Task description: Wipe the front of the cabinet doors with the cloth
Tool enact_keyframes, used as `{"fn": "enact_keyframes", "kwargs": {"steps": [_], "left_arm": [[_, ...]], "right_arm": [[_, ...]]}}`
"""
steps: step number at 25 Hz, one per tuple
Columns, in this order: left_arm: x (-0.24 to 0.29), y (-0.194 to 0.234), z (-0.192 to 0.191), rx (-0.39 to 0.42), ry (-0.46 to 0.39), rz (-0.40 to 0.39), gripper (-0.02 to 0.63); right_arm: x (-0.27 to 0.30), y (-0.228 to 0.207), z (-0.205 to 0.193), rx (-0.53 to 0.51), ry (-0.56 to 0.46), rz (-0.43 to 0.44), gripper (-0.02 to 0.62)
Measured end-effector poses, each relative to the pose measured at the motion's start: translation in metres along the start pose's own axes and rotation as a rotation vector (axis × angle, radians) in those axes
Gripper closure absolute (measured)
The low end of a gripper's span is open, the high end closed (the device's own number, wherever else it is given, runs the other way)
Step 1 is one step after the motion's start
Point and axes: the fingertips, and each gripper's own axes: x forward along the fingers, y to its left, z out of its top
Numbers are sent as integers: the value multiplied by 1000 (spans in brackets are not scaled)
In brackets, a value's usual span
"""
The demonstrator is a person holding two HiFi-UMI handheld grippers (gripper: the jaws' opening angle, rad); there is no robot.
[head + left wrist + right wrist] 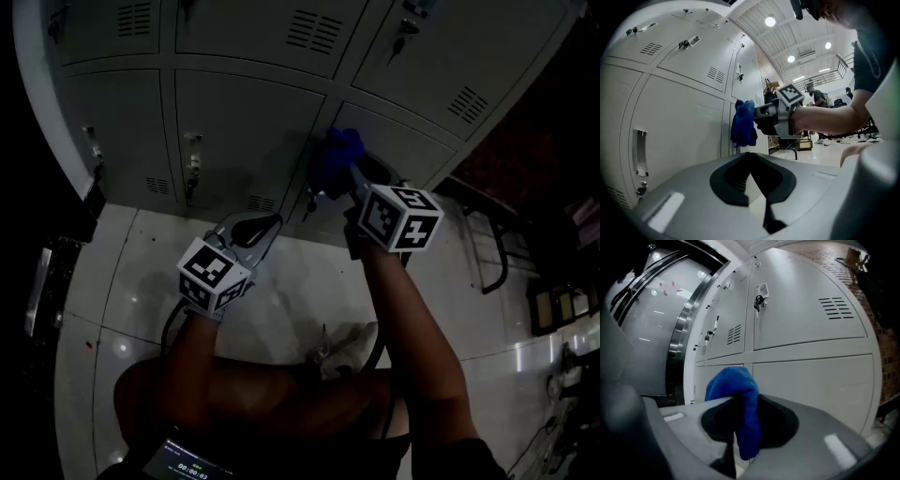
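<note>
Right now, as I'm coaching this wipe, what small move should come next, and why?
Probably press the blue cloth flat onto the cabinet door and sweep sideways: the right hand-held gripper is shut on it just before that door, and contact is unclear.

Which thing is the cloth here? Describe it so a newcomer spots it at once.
Start at the wall of pale grey metal cabinet doors with vent slots and small latches. Near their lower row, the right gripper is shut on a bunched, bright blue fabric cloth that hangs down between its jaws. It is the only blue, soft thing among the flat grey panels.
</note>
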Motion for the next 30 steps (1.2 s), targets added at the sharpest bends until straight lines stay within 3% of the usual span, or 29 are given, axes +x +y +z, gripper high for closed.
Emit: {"fn": "enact_keyframes", "kwargs": {"steps": [6,17,30], "left_arm": [[-2,0,2,-3,-7,-5,606],[0,0,-1,-1,1,-8,606],[3,-4,-8,8,31,-15,606]], "right_arm": [[22,-9,29,14,-17,-45,518],[21,-34,30,22,4,-68,518],[-53,-148,13,53,35,-261,518]]}}
